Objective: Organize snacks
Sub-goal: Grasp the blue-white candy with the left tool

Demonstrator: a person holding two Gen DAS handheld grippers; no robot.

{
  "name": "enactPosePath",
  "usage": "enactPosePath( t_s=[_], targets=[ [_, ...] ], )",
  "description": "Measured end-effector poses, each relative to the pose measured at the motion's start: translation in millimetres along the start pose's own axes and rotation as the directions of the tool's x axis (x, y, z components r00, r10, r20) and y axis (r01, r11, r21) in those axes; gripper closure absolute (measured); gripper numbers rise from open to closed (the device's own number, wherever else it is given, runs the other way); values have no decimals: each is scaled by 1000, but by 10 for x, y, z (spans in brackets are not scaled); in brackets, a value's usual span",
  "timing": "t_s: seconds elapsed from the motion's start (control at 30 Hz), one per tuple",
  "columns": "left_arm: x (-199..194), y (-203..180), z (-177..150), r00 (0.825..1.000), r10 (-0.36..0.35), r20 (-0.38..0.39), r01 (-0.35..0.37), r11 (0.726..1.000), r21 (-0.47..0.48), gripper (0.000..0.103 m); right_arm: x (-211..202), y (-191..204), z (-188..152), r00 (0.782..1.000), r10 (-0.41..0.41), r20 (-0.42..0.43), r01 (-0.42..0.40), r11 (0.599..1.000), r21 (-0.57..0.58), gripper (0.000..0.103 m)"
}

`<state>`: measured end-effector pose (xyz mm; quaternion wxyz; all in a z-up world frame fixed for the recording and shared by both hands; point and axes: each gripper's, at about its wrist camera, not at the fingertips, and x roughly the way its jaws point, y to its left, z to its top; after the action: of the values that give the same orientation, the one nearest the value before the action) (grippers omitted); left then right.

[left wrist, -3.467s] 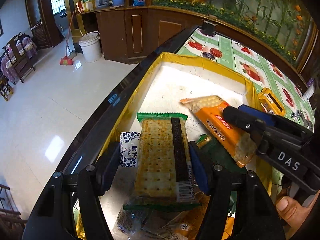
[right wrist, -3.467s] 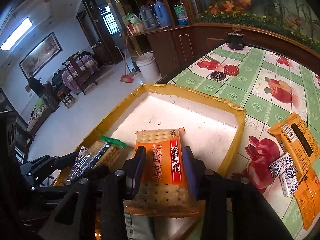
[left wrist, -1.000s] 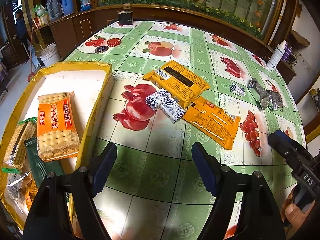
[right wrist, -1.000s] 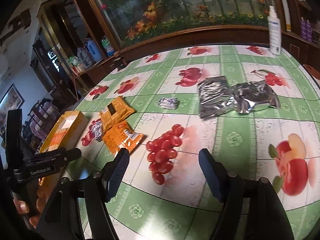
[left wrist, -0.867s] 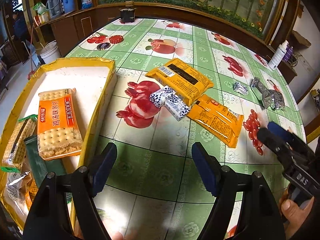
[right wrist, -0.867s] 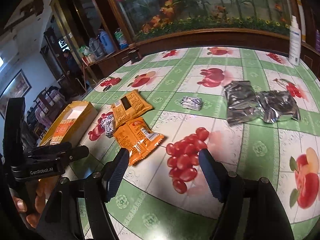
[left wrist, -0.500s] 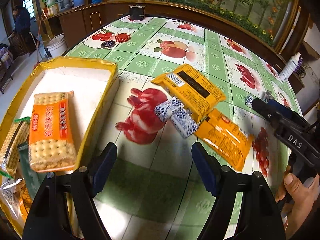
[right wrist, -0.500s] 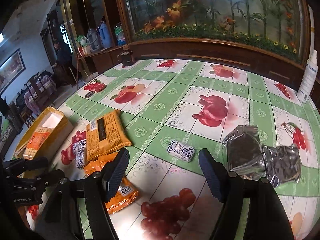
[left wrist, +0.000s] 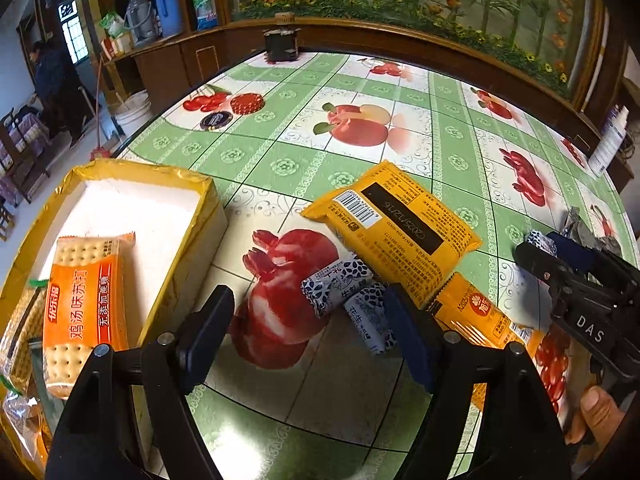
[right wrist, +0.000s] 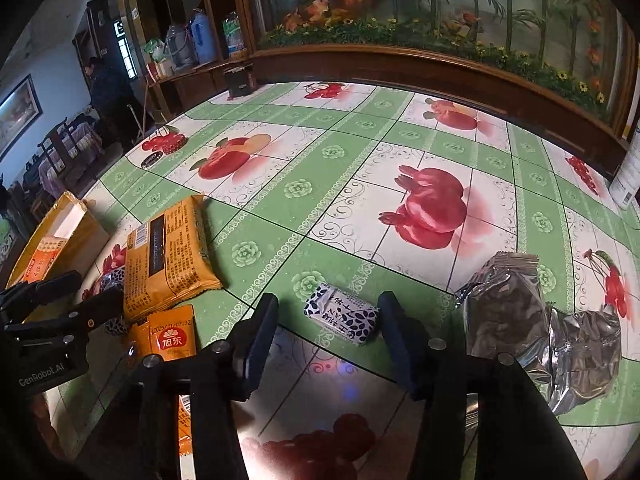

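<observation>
crackers (left wrist: pixel 86 304) in box (left wrist: pixel 192 236), candies (left wrist: pixel 344 296) beside

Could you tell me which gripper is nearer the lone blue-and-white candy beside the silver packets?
Right. The right gripper frames that candy between closing jaws, not gripping; the left gripper hovers by the orange packets.

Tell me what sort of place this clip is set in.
Probably a lived-in home's dining or living room: a table under a fruit-print oilcloth, dark wooden cabinets bearing water jugs, and a large planted fish tank behind the table.
</observation>
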<state>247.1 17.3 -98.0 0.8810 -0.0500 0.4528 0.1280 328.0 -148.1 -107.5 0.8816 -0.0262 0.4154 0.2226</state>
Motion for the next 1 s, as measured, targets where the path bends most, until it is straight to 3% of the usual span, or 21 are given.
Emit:
enactPosePath(
  t_s=[0.07, 0.1, 0.13, 0.17, 0.27, 0.4, 0.5, 0.53, 0.67, 0.87, 1.0],
  targets=[
    [-27, 22, -15, 1000, -6, 22, 6, 1000, 16, 40, -17, 17, -22, 1000, -14, 0, 14, 1000, -11, 60],
    [-44, 40, -21, 999, -8, 33, 7, 1000, 23, 56, -33, 21, -40, 1000, -18, 1, 18, 1000, -15, 61],
    [-44, 68, -21, 998, -57, 29, 57, 998, 19, 83, -48, 21, -56, 1000, -22, 2, 22, 1000, -17, 63],
    [-42, 109, -17, 992, -122, 19, 122, 993, 1, 89, -65, 16, -72, 1000, -24, 3, 24, 1000, -16, 64],
    [-57, 103, -28, 992, -121, 18, 121, 992, 23, 89, -103, -11, -105, 1000, -15, 7, 15, 1000, -6, 67],
    [-93, 119, -75, 985, -173, 8, 173, 984, 32, 88, -156, -47, -153, 1000, 3, 15, -3, 1000, 12, 67],
    [-85, 154, -77, 985, -172, 9, 172, 985, 16, 55, -179, -72, -169, 1000, 17, 20, -17, 999, 27, 67],
    [-81, 142, -74, 983, -184, 18, 184, 983, 24, 55, -182, -77, -170, 1000, 19, 22, -20, 999, 32, 67],
    [-38, 49, -74, 992, -119, 31, 117, 991, 66, 55, -192, -93, -171, 999, 30, 28, -31, 999, 44, 67],
    [-11, 36, 3, 989, -139, 41, 132, 981, 144, 55, -199, -138, -180, 998, 56, 36, -59, 996, 66, 67],
    [136, -2, 74, 998, -58, 27, 53, 986, 155, 55, -205, -151, -182, 997, 67, 43, -70, 995, 74, 66]
  ],
)
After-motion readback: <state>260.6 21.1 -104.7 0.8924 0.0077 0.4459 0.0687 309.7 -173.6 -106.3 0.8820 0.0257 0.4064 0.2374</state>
